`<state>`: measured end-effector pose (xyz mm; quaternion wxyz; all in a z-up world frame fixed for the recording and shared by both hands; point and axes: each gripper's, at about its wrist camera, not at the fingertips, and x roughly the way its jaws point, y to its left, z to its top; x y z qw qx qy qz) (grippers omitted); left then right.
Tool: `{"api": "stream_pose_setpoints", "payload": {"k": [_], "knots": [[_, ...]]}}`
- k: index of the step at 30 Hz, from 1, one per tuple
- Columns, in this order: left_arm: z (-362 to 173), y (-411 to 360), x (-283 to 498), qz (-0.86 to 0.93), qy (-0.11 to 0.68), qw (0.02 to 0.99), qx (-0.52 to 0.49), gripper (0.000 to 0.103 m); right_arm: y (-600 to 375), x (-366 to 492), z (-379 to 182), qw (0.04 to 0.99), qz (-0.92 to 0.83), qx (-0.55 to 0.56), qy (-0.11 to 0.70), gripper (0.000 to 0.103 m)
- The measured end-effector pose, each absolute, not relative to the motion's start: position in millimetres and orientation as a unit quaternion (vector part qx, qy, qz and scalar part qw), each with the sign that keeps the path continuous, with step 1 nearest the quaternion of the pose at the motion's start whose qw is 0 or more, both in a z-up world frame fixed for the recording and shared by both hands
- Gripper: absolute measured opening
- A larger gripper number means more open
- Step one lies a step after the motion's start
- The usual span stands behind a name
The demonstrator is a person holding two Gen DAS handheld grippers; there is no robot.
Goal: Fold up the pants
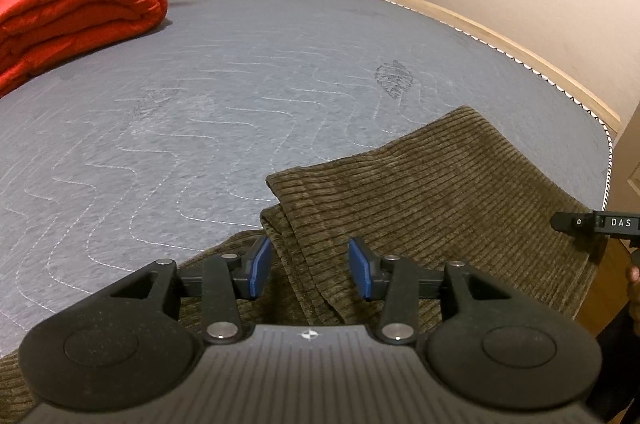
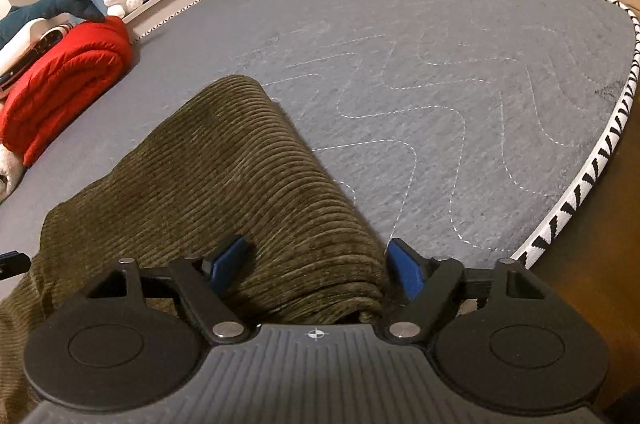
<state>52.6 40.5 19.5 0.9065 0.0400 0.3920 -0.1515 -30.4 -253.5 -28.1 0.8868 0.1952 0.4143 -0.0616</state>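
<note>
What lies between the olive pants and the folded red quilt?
Only bare grey mattress between the pants and the red quilt; the right wrist view shows it best.

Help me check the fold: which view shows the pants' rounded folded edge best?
The right wrist view: the olive corduroy pants run up the frame's centre, their rounded fold fully visible against the grey mattress. The left wrist view shows layered edges nearby, but the fold lies off to the right.

Left gripper (image 1: 310, 268), jaws apart, over folded olive corduroy pants (image 1: 420, 200) on grey quilted mattress (image 1: 240, 72).
</note>
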Motion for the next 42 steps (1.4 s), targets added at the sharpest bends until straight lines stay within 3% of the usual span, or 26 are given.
{"api": "stream_pose_setpoints", "payload": {"k": [10, 13, 15, 16, 17, 21, 26, 29, 31, 32, 33, 35, 40, 42], "knots": [[19.7, 42.7, 52.6, -0.149, 0.392, 0.907, 0.039, 0.048, -251.0, -31.7, -27.1, 0.889, -0.059, 0.192, 0.413, 0.067], [19.9, 43.5, 52.9, -0.149, 0.393, 0.907, 0.036, 0.048, -246.3, -33.0, -25.0, 0.895, -0.059, 0.176, 0.406, 0.054], [21.2, 45.5, 53.3, -0.153, 0.395, 0.906, 0.017, 0.048, -238.6, -35.5, -19.8, 0.906, -0.056, 0.148, 0.393, 0.037], [23.4, 47.1, 52.9, -0.161, 0.395, 0.905, -0.004, 0.049, -231.7, -38.0, -15.5, 0.914, -0.056, 0.125, 0.382, 0.034], [26.5, 48.3, 52.0, -0.171, 0.393, 0.903, -0.025, 0.053, -220.2, -42.5, -8.7, 0.927, -0.052, 0.086, 0.361, 0.030], [49.6, 50.7, 42.7, -0.239, 0.357, 0.895, -0.117, 0.085, -154.5, -77.7, 24.1, 0.972, 0.026, -0.070, 0.222, 0.027], [66.6, 52.4, 32.9, -0.312, 0.346, 0.864, -0.192, 0.099, -65.2, -131.6, 30.8, 0.961, 0.150, -0.216, 0.088, 0.027], [68.2, 58.7, 26.6, -0.283, 0.346, 0.878, -0.172, 0.100, -26.6, -155.9, 24.4, 0.939, 0.203, -0.273, 0.046, 0.026], [65.9, 68.4, 24.3, -0.271, 0.351, 0.880, -0.169, 0.097, -5.8, -169.6, 20.7, 0.924, 0.233, -0.302, 0.025, 0.026], [64.6, 75.6, 22.0, -0.258, 0.352, 0.884, -0.168, 0.079, 1.7, -174.2, 19.9, 0.918, 0.246, -0.310, 0.020, 0.026], [63.6, 81.0, 19.9, -0.240, 0.356, 0.889, -0.160, 0.052, 10.7, -179.0, 18.5, 0.912, 0.257, -0.319, 0.016, 0.026], [58.4, 99.0, 16.5, -0.194, 0.378, 0.896, -0.131, 0.024, 25.0, -182.8, 18.3, 0.906, 0.276, -0.322, 0.020, 0.026], [61.1, 177.6, -8.8, -0.167, 0.370, 0.897, -0.174, 0.020, 43.5, -184.0, 34.8, 0.901, 0.342, -0.266, 0.032, 0.034], [64.5, 220.0, -26.3, -0.145, 0.358, 0.901, -0.200, 0.020, 41.6, -185.2, 51.9, 0.893, 0.403, -0.198, 0.033, 0.050]]}}
